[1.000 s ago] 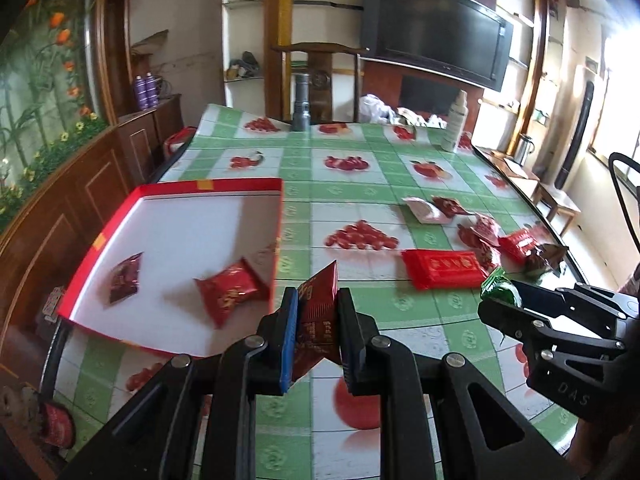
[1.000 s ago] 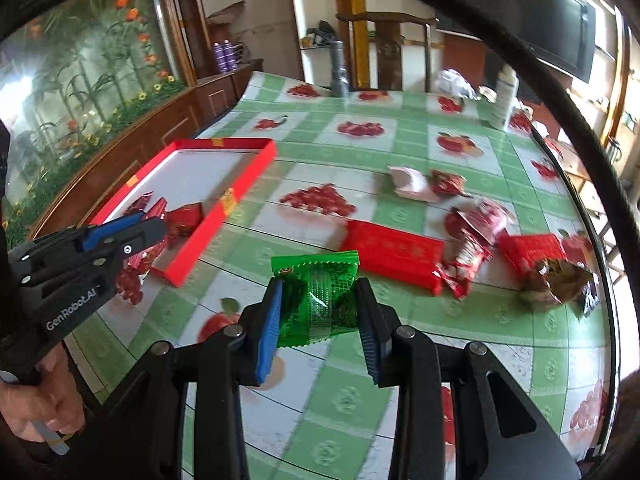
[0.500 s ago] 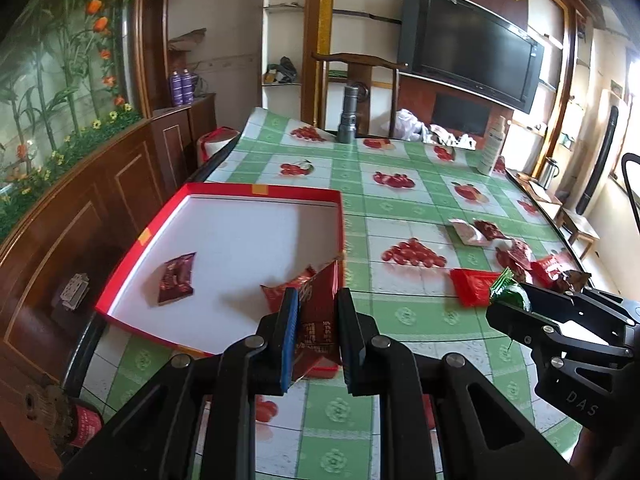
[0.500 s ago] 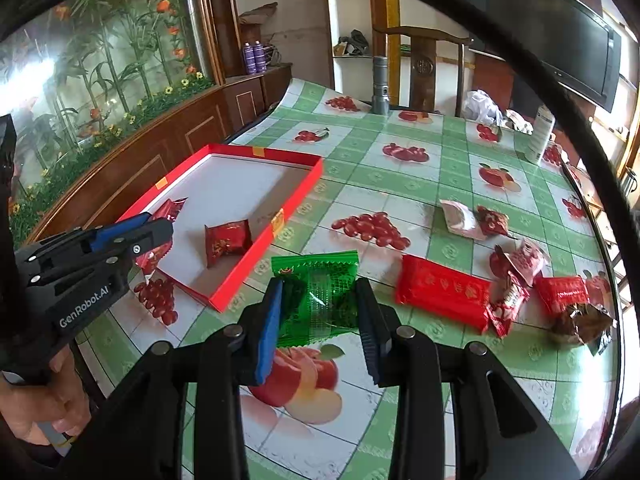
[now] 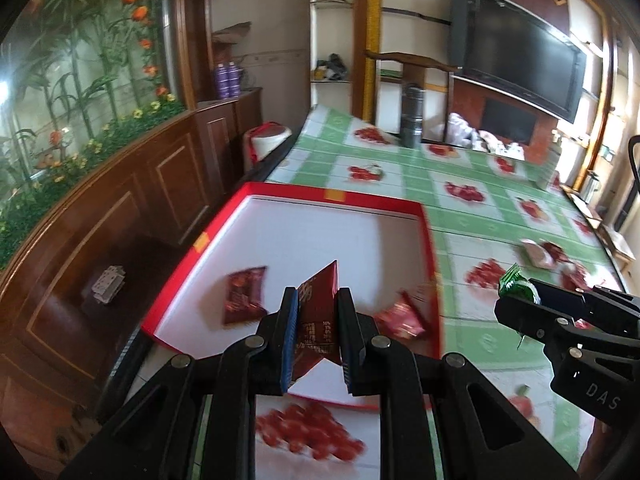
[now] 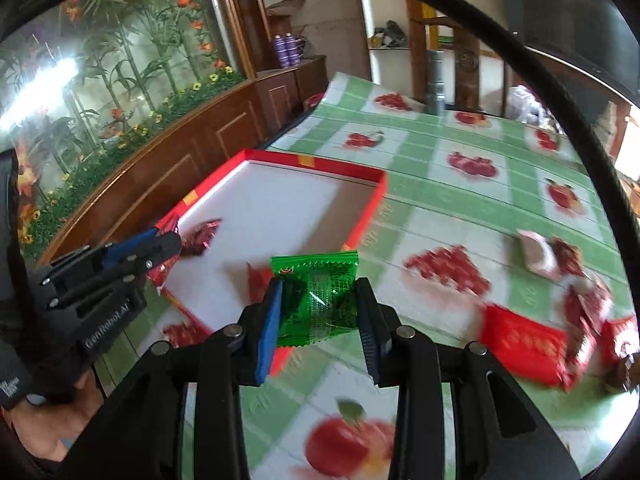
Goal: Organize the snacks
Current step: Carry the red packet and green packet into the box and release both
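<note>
Left gripper (image 5: 317, 332) clamps a dark red packet (image 5: 318, 322) over the red tray's (image 5: 427, 240) near edge; two red packets (image 5: 245, 294) lie inside. Right gripper (image 6: 323, 314) pinches a green packet (image 6: 318, 298), casing reads "DAS".

Home living room, television (image 5: 520, 68), tableclothed table (image 5: 472, 200)

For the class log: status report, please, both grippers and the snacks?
Left gripper shut on red packet. Right gripper shut on green packet. Red tray ahead, unobstructed.

Dark wood cabinets (image 5: 168, 184) line a flower mural (image 5: 80, 64); television (image 5: 520, 68) opposite.
</note>
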`<state>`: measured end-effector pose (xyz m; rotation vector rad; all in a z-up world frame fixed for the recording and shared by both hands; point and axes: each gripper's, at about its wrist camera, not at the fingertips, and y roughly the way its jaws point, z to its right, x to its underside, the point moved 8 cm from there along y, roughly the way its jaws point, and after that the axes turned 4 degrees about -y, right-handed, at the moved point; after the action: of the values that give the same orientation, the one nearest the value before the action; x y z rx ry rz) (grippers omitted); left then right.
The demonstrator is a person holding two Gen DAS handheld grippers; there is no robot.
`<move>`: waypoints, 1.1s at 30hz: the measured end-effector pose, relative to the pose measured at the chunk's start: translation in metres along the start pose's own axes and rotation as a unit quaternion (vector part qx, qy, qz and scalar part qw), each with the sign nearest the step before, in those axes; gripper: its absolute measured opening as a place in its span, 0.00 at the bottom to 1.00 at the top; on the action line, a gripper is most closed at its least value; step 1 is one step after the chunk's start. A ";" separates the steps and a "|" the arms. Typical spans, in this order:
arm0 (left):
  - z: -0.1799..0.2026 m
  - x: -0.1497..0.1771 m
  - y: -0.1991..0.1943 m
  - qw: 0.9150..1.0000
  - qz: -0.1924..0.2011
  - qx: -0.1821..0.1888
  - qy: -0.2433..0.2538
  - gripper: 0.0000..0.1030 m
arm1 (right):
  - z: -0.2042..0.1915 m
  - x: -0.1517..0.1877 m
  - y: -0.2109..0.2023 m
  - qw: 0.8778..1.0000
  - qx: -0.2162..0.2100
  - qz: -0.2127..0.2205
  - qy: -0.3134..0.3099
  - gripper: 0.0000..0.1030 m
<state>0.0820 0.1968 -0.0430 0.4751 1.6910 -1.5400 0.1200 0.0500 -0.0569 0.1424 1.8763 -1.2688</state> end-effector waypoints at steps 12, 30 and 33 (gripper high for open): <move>-0.032 -0.009 0.060 0.998 -0.045 -0.041 -0.015 0.17 | -0.010 -0.041 0.089 0.999 -0.016 -0.039 0.009 0.37; -0.040 -0.013 0.067 0.996 -0.049 -0.067 -0.025 0.50 | -0.013 -0.044 0.119 0.998 -0.016 -0.059 -0.019 0.45; -0.040 -0.016 0.059 0.997 -0.038 -0.066 -0.029 0.60 | -0.007 -0.045 0.109 0.999 -0.009 -0.048 -0.020 0.50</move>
<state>0.1227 0.2500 -0.0717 0.2988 1.7698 -1.4699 0.2003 0.1233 -0.1024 0.0185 1.8787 -1.3102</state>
